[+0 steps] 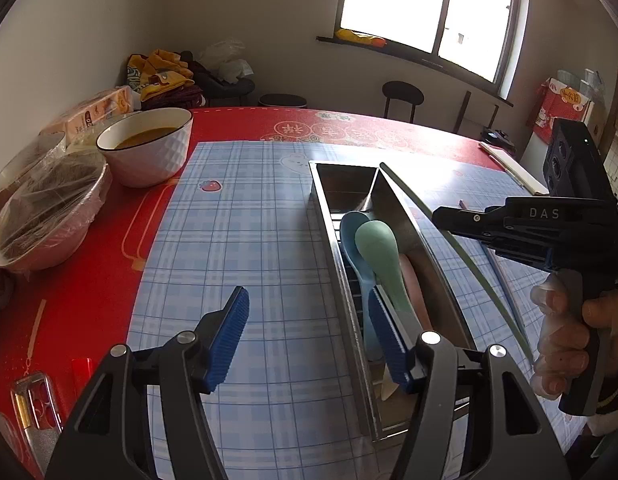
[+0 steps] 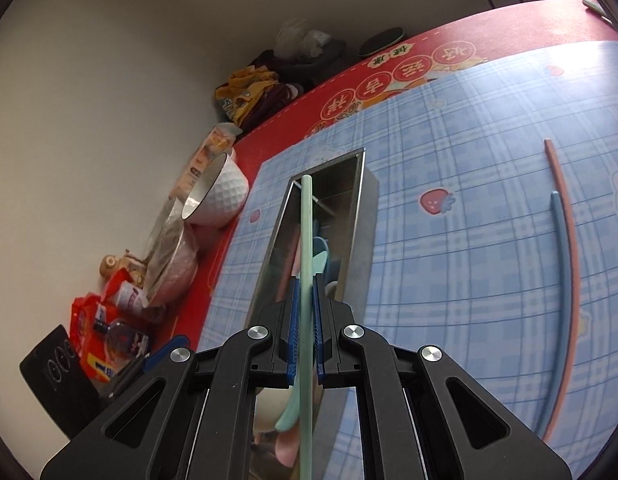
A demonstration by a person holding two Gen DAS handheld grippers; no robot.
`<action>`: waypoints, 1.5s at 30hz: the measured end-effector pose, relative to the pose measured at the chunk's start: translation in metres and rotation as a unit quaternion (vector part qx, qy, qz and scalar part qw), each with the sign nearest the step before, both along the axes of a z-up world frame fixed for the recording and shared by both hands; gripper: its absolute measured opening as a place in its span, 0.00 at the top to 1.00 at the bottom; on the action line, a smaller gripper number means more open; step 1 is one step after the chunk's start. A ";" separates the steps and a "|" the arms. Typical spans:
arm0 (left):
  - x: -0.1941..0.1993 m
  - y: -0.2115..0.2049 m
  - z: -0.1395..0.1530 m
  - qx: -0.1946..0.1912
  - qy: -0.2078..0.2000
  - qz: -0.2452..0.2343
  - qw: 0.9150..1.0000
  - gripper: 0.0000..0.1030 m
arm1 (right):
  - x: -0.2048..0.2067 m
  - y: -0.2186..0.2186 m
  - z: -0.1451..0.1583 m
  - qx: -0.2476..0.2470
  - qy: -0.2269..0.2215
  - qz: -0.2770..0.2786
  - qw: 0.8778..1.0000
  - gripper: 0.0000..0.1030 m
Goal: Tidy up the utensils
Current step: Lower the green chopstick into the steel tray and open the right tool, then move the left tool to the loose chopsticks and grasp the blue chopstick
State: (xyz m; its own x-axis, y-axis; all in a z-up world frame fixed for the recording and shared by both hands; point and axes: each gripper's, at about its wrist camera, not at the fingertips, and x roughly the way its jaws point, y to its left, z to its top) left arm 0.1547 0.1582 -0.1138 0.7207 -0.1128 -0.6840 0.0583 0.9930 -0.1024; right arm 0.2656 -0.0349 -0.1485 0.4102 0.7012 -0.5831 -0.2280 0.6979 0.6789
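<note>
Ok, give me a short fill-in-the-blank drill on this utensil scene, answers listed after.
1. The right gripper is shut on a ____ chopstick.
2. The spoons lie inside the ____ box.
3. The left gripper holds ____ between its fingers.
4. On the mat, a pink chopstick lies beside a ____ one.

Missing words: green; metal; nothing; blue

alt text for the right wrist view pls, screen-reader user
The right gripper is shut on a thin green chopstick, held over a long metal utensil box with spoons inside. The box stands on a blue plaid mat; a pink chopstick and a blue chopstick lie to its right.
</note>
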 end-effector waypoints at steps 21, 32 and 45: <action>-0.013 0.033 0.004 -0.042 -0.010 0.008 0.999 0.06 | 0.015 0.055 -0.024 0.005 0.100 -0.035 0.994 0.94; -0.019 0.035 0.012 -0.059 -0.038 0.018 0.997 0.06 | 0.012 0.059 -0.026 -0.008 0.105 -0.014 0.994 0.92; -0.008 0.007 0.022 -0.057 -0.028 0.020 0.998 0.06 | 0.013 -0.013 0.003 -0.068 -0.017 -0.012 0.997 0.92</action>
